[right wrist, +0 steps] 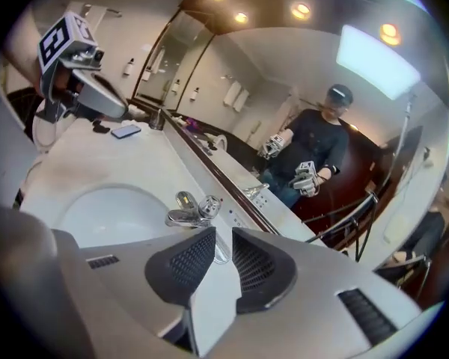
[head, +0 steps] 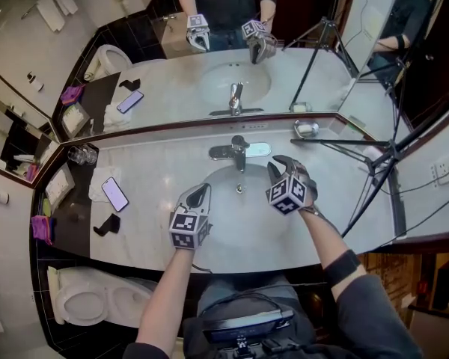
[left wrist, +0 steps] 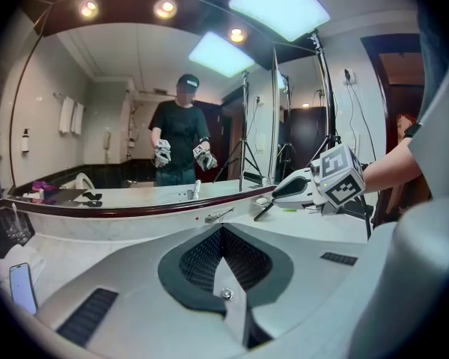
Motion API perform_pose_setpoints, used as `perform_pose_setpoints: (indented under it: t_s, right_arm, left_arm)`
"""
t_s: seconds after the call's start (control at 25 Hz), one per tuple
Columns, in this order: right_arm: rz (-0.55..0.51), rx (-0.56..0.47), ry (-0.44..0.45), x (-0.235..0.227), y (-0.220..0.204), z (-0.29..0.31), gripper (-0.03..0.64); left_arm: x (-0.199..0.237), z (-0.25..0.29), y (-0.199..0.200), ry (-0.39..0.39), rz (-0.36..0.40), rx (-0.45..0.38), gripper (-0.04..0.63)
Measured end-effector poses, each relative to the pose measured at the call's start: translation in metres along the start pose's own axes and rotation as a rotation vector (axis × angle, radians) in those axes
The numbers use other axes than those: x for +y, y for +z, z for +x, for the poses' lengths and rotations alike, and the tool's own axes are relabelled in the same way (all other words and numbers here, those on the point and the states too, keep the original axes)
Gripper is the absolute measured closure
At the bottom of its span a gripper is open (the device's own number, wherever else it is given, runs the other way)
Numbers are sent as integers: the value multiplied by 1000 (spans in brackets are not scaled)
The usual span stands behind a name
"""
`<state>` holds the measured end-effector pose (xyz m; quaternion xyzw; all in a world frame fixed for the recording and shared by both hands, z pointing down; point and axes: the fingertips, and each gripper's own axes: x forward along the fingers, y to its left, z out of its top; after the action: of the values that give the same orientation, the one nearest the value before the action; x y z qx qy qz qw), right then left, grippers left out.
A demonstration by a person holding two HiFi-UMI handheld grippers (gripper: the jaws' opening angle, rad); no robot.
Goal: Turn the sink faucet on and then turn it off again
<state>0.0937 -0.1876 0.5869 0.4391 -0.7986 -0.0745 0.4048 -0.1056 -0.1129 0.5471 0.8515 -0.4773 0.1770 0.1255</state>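
Standing at the back rim of the basin (head: 223, 217), at 12 o'clock from the person, the faucet (head: 239, 154) is the item under inspection. Its spout reaches from 12 toward 6 out over the bowl, and its deck plate runs 9 to 3 along the counter (head: 157, 172). No stream shows in any view, so whether water is running cannot be confirmed.

Right gripper (head: 275, 166): held over the basin's right side, close beside the faucet. Its jaws stand slightly apart and clamp nothing. From this gripper, in the head view, the faucet lies at about 10 o'clock. In the right gripper view the faucet (right wrist: 188, 214) sits just beyond the jaw tips, a little toward 11 o'clock of the gap, and is not between the pads.

Left gripper (head: 202, 192): held over the basin's near-left part. Its pads meet with nothing between them. From here the faucet lies at about 1 o'clock and well apart.

Assessment: the right gripper is the nearer and is the only one aimed at the fixture. Any handle move would need a short shift toward 10 o'clock to bring the lever in line with the gap. The stage of the on-off cycle cannot be judged from these views.
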Motion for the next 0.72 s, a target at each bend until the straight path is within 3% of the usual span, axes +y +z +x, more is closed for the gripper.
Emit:
perform_pose_setpoints:
  t_s: [0.16, 0.2, 0.36, 0.48, 0.72]
  right_arm:
    - [-245, 18, 33, 6, 17, 30, 483]
    - [-298, 22, 41, 7, 20, 38, 437]
    - [-476, 40, 75, 16, 23, 67, 426]
    - [-537, 52, 105, 23, 25, 86, 389]
    - [-631, 79, 177, 37, 34, 114, 384]
  left_arm:
    - [4, 10, -1, 3, -4, 4, 609]
    - [5, 12, 0, 5, -7, 2, 609]
    - [11, 18, -5, 11, -19, 9, 609]
    - [17, 20, -12, 23, -35, 17, 608]
    - [26, 26, -22, 26, -51, 25, 607]
